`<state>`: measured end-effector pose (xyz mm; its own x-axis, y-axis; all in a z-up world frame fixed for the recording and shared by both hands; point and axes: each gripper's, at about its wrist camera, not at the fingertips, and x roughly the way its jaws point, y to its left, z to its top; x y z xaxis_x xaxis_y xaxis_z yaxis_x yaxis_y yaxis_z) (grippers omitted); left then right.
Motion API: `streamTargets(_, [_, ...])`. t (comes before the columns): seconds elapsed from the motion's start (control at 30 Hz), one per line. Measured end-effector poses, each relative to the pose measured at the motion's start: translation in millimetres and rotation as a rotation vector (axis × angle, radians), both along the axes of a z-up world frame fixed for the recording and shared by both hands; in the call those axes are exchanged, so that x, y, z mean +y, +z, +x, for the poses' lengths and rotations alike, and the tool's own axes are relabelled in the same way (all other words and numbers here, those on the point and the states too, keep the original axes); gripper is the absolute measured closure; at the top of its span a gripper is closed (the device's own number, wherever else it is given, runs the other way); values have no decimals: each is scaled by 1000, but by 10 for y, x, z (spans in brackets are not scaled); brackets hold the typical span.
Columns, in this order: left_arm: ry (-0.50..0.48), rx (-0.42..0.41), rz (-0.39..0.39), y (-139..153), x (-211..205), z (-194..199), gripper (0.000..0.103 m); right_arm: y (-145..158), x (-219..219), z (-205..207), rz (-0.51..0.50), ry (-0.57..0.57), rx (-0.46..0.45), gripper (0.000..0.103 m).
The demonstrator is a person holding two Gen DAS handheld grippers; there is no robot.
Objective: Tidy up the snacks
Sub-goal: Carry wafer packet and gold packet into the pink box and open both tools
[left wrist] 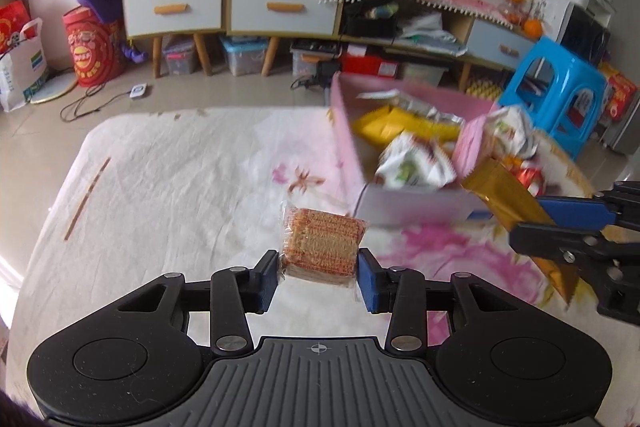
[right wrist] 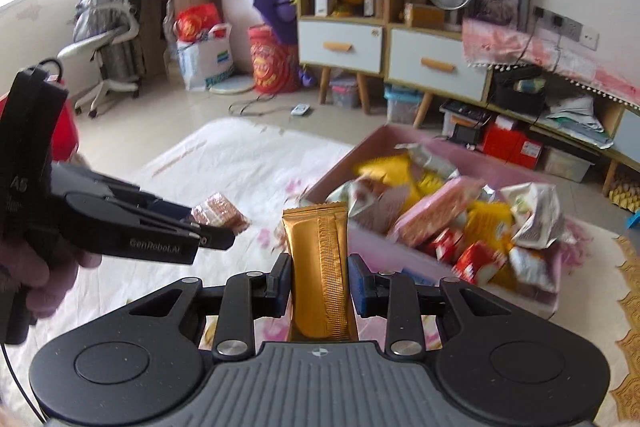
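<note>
My left gripper (left wrist: 318, 269) is shut on a clear-wrapped pack of orange biscuits (left wrist: 322, 245), held above the floral cloth, left of the pink box (left wrist: 346, 143). My right gripper (right wrist: 320, 279) is shut on a gold foil bar (right wrist: 322, 267), held upright in front of the pink box (right wrist: 340, 167). The box holds several yellow, white and red snack packets (right wrist: 472, 219). The right gripper with the gold bar (left wrist: 516, 203) shows at the right of the left wrist view. The left gripper with the biscuits (right wrist: 220, 215) shows at the left of the right wrist view.
A white floral cloth (left wrist: 192, 179) covers the table. A thin wooden stick (left wrist: 86, 199) lies on it at the left. A blue plastic stool (left wrist: 560, 91) stands beyond the box. Cabinets (left wrist: 224, 7), storage bins and an office chair (right wrist: 108, 39) stand on the floor behind.
</note>
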<state>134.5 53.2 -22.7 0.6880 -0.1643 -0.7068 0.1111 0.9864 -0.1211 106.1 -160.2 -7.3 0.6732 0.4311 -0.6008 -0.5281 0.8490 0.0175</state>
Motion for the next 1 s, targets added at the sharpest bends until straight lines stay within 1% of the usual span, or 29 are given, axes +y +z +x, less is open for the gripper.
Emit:
streamTargets(0.1, [-23,-35,9,99,-106,75,64,86,-117,151,29,-50,-21,83])
streamTargets(0.2, [-45,-65,24,187,-202,204,64,138,-313,336,81,-124,-23,83])
streamTargets(0.33, [-64,-89,8,271,-321,466,64,70,-503,582,93,-217,-11,83])
streamTargets(0.5, [-99,-77,4,247,-529,812,64,-75,-656,880,110,-303,22,83])
streamTargets(0.67, [-125,-52,7,150,-736,1078,64,-162,-662,1042,114,-329,39,83])
streamTargets(0.77, [-128,-45,13,107,-845,1176,64,-185,-680,1141,124,-341,49,83])
streamTargets(0.87, [-133,-40,7,69,-916,1258,64,-197,-676,1196,110,-339,49,83])
streamTargets(0.93, [-137,-37,11,49,-959,1288,63,-200,-665,1236,96,-342,44,82])
streamTargets(0.97, [-139,-37,16,37,-977,1293,60,-200,-661,1241,89,-344,37,82])
streamTargets(1.0, [-139,-42,21,32,-999,1297,59,-196,-662,1247,83,-344,27,80])
